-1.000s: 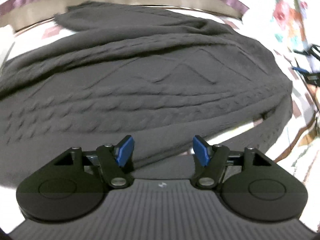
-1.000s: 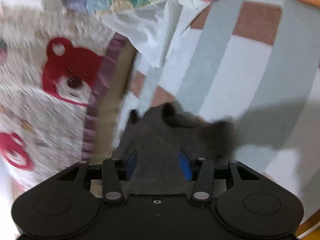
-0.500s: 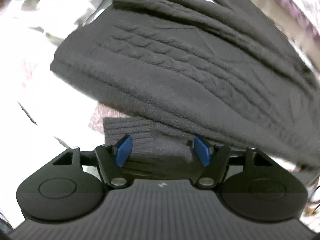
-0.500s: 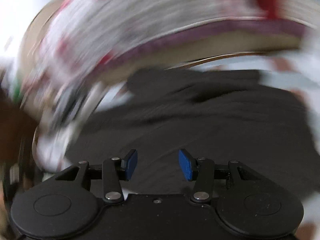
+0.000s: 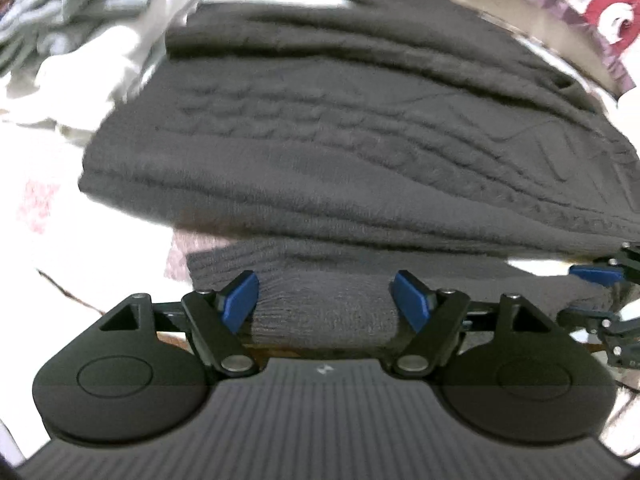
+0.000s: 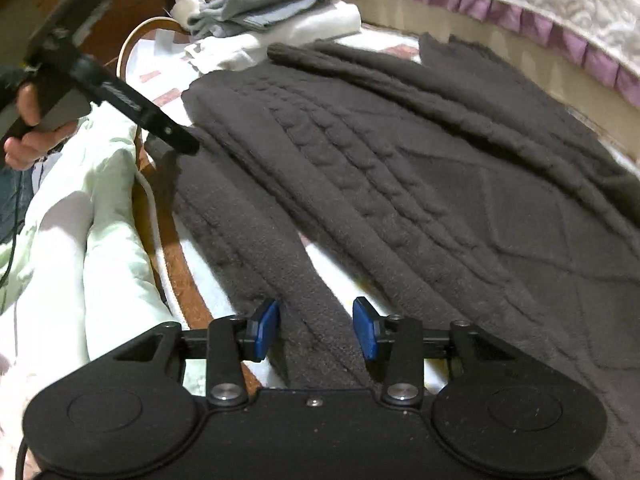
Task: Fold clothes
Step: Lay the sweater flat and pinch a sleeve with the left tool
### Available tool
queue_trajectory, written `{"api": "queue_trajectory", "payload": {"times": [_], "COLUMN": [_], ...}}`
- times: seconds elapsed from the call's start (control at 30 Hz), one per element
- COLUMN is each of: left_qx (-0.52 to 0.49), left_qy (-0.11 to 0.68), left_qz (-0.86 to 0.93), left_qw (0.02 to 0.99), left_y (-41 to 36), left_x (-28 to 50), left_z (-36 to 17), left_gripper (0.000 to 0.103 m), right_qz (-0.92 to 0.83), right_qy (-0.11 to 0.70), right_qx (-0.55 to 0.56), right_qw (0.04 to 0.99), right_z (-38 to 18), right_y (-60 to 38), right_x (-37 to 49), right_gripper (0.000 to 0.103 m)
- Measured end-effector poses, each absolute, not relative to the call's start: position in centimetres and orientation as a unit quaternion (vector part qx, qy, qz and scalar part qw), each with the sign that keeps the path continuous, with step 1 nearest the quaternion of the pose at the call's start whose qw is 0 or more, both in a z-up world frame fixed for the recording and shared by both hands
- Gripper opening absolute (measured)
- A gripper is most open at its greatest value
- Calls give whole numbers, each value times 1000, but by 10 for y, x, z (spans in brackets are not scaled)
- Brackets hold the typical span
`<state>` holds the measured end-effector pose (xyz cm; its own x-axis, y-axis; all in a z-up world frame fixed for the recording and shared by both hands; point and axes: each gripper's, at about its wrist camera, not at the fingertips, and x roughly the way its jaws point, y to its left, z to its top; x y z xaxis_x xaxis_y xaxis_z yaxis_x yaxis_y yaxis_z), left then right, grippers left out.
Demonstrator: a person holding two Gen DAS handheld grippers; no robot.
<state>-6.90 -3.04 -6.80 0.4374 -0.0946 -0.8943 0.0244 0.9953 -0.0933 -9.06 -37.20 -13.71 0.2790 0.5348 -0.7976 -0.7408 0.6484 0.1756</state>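
A dark grey cable-knit sweater point(image 5: 360, 140) lies spread on the bed, also filling the right wrist view point(image 6: 440, 180). Its ribbed cuff point(image 5: 328, 308) lies between the blue pads of my left gripper point(image 5: 325, 300), whose jaws are opening and no longer pinch it. A long sleeve strip point(image 6: 280, 248) runs toward my right gripper point(image 6: 316, 332). Those jaws are closing around it, with a small gap still showing at the pads. A hand point(image 6: 24, 136) holds the left gripper point(image 6: 172, 146) at the sweater's left edge. The right gripper's blue pad point(image 5: 592, 276) shows at the far right.
Folded grey and white clothes point(image 6: 272, 4) are piled at the back left. A quilt with a purple frill point(image 6: 560, 28) borders the far side. A pale green garment point(image 6: 100, 200) hangs over the brown wooden edge point(image 6: 160, 216) on the left.
The right wrist view swung and rolled from the bedding onto the sweater, ending over the sleeve with narrower jaws. The left gripper slid along to the ribbed cuff and its jaws spread wider.
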Motion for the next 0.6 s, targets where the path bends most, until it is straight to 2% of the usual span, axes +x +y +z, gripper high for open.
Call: {"api": "queue_trajectory", "payload": {"times": [0.03, 0.07, 0.17, 0.4, 0.6], "left_qx": [-15, 0, 24, 23, 30], "left_qy": [510, 496, 471, 399, 393], "left_qz": [-30, -39, -84, -200, -284], "left_qw": [859, 867, 878, 895, 874], "left_y": [-31, -32, -35, -60, -94], "left_x": [-72, -75, -82, -92, -84], "left_z": [-64, -61, -51, -35, -39], "left_gripper": [74, 74, 74, 74, 75], "right_qz": [409, 416, 410, 382, 367], "right_qy": [449, 452, 446, 412, 417], "right_qx": [-116, -114, -94, -55, 69], "right_qw": [786, 781, 790, 825, 829], "right_z": [-139, -138, -129, -98, -92], "right_y": [-368, -366, -371, -379, -415], "right_x": [-88, -89, -90, -88, -69], "right_gripper": [38, 19, 14, 14, 14]}}
